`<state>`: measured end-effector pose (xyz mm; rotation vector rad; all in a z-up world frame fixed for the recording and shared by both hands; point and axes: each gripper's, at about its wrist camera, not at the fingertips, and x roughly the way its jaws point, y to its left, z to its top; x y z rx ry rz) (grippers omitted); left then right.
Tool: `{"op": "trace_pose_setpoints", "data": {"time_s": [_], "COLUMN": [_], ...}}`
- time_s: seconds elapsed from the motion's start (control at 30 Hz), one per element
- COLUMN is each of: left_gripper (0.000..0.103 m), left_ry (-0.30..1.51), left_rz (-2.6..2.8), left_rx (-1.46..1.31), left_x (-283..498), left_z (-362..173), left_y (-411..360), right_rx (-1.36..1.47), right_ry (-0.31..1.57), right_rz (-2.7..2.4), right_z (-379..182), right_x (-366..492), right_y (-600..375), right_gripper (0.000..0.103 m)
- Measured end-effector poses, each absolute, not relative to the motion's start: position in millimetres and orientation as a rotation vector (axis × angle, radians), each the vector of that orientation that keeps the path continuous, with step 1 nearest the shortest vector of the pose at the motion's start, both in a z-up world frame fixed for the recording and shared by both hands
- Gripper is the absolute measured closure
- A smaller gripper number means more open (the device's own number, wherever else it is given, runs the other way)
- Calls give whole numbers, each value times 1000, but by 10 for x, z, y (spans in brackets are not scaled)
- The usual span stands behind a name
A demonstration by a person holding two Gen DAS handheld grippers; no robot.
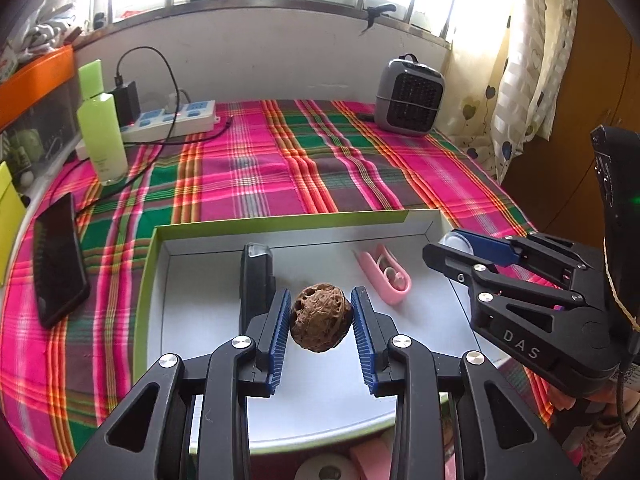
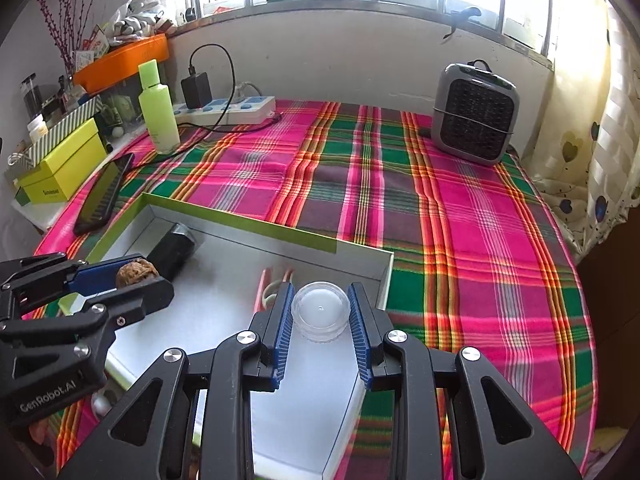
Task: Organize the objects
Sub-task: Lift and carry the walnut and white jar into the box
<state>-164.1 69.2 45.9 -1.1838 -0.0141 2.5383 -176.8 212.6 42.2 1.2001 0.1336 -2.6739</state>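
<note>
Left gripper (image 1: 321,312): clenched on the walnut (image 1: 321,317); both blue pads touch its sides, above the tray floor.
Right gripper (image 2: 320,312): clenched on the clear round container (image 2: 319,311), near the tray's right wall.
Tray (image 1: 288,225): shallow white box with green rim, lying on the plaid cloth (image 1: 280,168), beneath both grippers.
Tray contents: black rectangular object (image 1: 256,276) at the left; pink clipper (image 1: 386,276) at the right, well apart from it.
Phone (image 1: 56,264): dark, flat on the cloth, just left of the tray.
Green bottle (image 1: 102,136): upright, beyond the phone.
Power strip (image 1: 176,118): behind the bottle, with black adapter (image 1: 126,100) plugged in.
Grey heater (image 1: 410,98): far right corner, near the curtain (image 1: 532,60).
</note>
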Motion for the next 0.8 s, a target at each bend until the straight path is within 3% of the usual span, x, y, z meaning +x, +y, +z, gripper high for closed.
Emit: {"op": "trace_pose_setpoints", "data": {"time_s": [0.8], "left_gripper": [74], "left_ry": [-1], "left_rz": [2494], "left_rx": [-1289], "left_x": [-2035], "left_z": [207], "left_y": [886], "right_rx": [1258], "right_ry": [144], "right_rz": [-2607], "right_z": [214], "right_x": [-2104], "right_y": [2104], "right_gripper": [74]}}
